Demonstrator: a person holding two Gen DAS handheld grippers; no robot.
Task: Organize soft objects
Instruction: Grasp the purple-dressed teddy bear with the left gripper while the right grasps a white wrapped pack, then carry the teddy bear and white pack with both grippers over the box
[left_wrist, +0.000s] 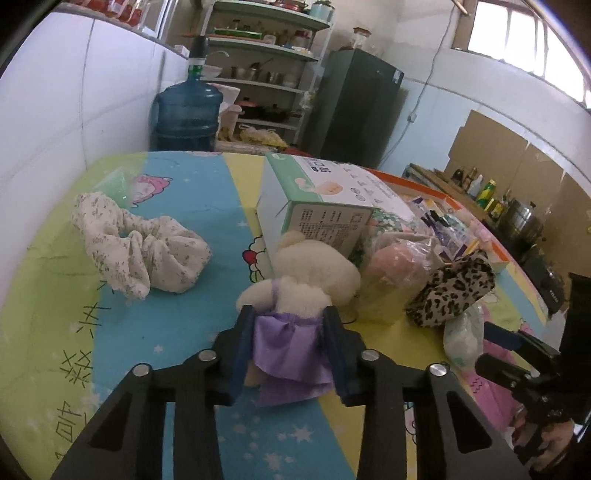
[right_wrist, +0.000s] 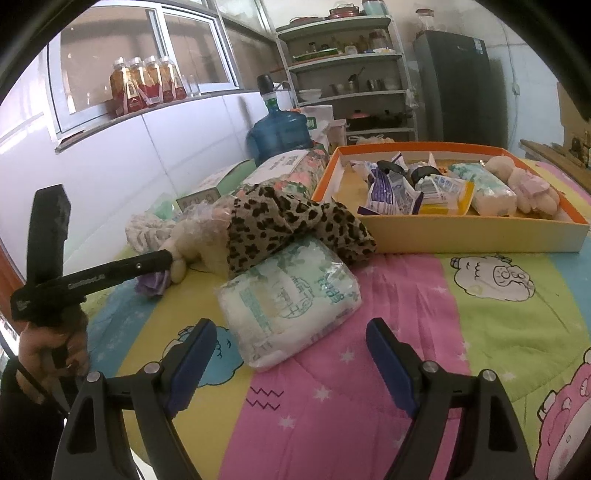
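My left gripper (left_wrist: 290, 314) is shut on a cream plush toy in a purple skirt (left_wrist: 303, 284), low over the cartoon-print cloth; it also shows in the right wrist view (right_wrist: 177, 258). My right gripper (right_wrist: 291, 332) is open and empty, just short of a white tissue pack (right_wrist: 291, 295). A leopard-print cloth (right_wrist: 288, 225) lies behind the pack. A floral white scrunchie cloth (left_wrist: 136, 247) lies to the left. An orange-rimmed tray (right_wrist: 480, 236) holds several packets and a pink plush (right_wrist: 528, 188).
A green-and-white carton (left_wrist: 317, 195) and a bagged pink item (left_wrist: 391, 269) lie behind the plush. A blue water jug (left_wrist: 186, 114), shelves and a dark fridge (left_wrist: 354, 107) stand beyond the table. A white wall runs along the left.
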